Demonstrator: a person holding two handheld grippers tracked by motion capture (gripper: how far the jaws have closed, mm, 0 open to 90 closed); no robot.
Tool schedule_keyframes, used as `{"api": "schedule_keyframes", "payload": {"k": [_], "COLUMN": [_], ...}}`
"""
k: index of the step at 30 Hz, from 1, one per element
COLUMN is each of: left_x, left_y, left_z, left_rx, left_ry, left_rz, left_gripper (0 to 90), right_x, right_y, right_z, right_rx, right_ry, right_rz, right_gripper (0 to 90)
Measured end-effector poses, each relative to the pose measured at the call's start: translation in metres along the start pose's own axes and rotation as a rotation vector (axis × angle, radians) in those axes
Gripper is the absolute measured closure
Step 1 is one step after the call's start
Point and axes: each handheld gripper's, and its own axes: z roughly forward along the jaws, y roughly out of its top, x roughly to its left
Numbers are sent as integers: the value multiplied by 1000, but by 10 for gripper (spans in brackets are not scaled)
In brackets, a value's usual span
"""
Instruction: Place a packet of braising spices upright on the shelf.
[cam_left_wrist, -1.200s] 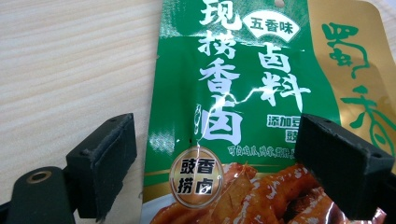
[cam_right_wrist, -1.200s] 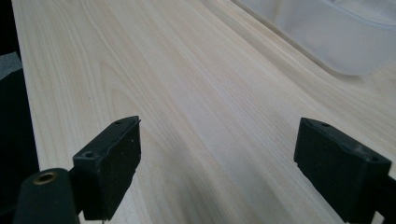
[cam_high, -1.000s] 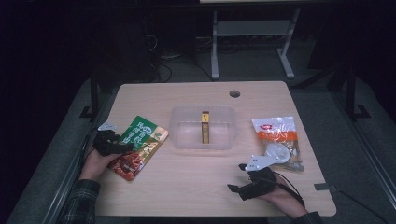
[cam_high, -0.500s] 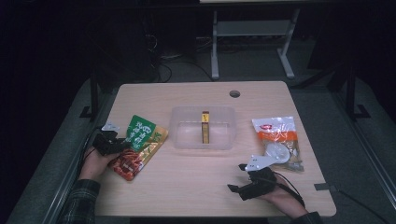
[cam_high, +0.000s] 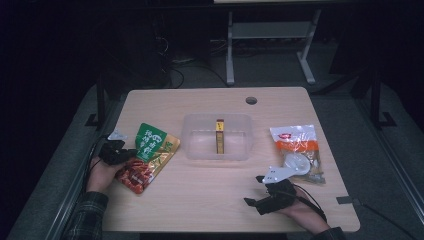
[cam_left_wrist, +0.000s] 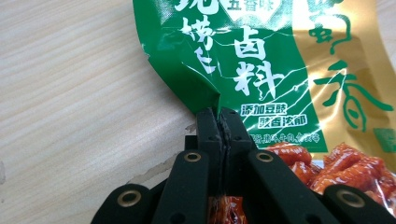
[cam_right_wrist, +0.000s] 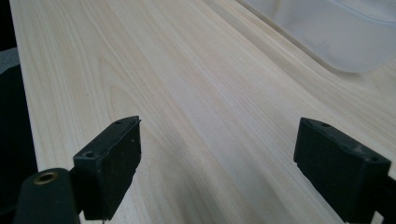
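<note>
My left gripper (cam_high: 131, 152) has just closed – jaws pinched on the near-left edge of the green-and-gold snack pouch (cam_high: 149, 156), which lies ahead and to its right. Further right, clear tub (cam_high: 192, 148) – a narrow box (cam_high: 219, 135) stands inside. My right gripper (cam_high: 253, 190): jaws apart over bare table (cam_right_wrist: 196, 107).

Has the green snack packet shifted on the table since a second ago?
Barely: the green snack packet sits about as far left of the clear tub as before. The left gripper has just been closing and now pinches its edge.
</note>
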Motion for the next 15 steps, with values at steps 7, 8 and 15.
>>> {"api": "schedule_keyframes", "payload": {"k": [7, 8, 15], "left_x": [6, 6, 5], "left_y": [-1, -1, 1], "left_z": [-13, -13, -33], "left_rx": [-61, -61, -145], "left_ry": [-60, -60, -89], "left_rz": [-65, -65, -89], "left_gripper": [894, 895, 897], "right_x": [0, 0, -3], "right_y": [0, 0, 1], "right_z": [0, 0, -2], "right_rx": [5, 5, 13], "right_ry": [-4, -4, -12], "right_rz": [-6, -6, 14], "right_gripper": [144, 144, 133]}}
